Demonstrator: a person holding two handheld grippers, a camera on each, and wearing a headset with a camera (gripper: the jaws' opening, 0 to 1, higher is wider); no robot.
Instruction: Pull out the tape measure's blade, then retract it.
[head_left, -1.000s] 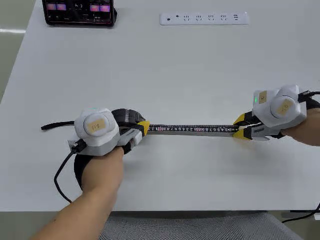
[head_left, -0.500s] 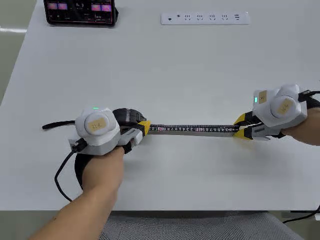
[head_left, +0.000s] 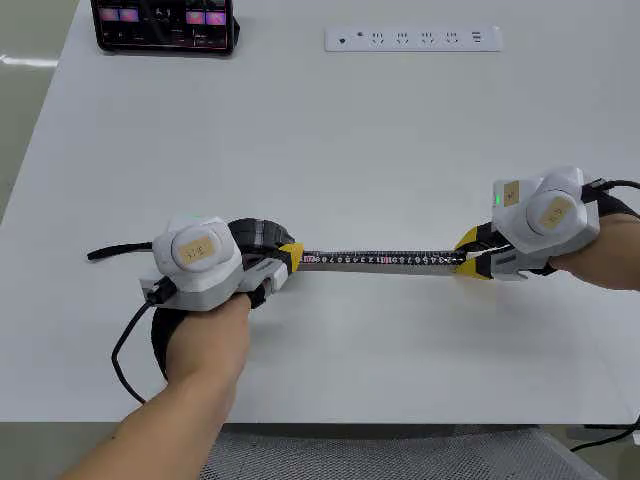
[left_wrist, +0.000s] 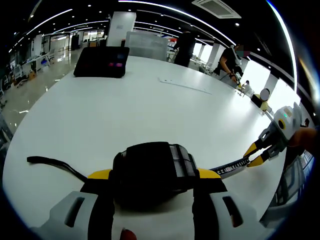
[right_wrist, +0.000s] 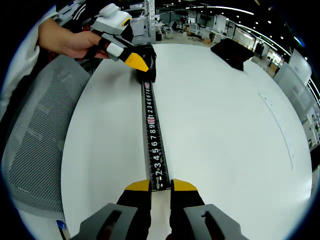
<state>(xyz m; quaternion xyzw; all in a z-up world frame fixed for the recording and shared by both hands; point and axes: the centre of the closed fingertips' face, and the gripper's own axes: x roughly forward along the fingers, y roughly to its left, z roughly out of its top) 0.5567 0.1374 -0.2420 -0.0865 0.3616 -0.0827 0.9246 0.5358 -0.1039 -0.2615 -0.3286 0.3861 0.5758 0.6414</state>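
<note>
The tape measure (head_left: 256, 236) sat on the bench (head_left: 350, 130), clamped in the left gripper's (head_left: 272, 268) jaws. Its blade (head_left: 380, 259) ran flat to the right gripper (head_left: 468, 256), whose jaws pinched the tip — nearer the case than a second before, so retraction had likely begun

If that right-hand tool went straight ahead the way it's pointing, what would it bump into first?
Following the blade it grips, the right tool would likely reach the tape measure's black case first, clamped in the left tool.
</note>
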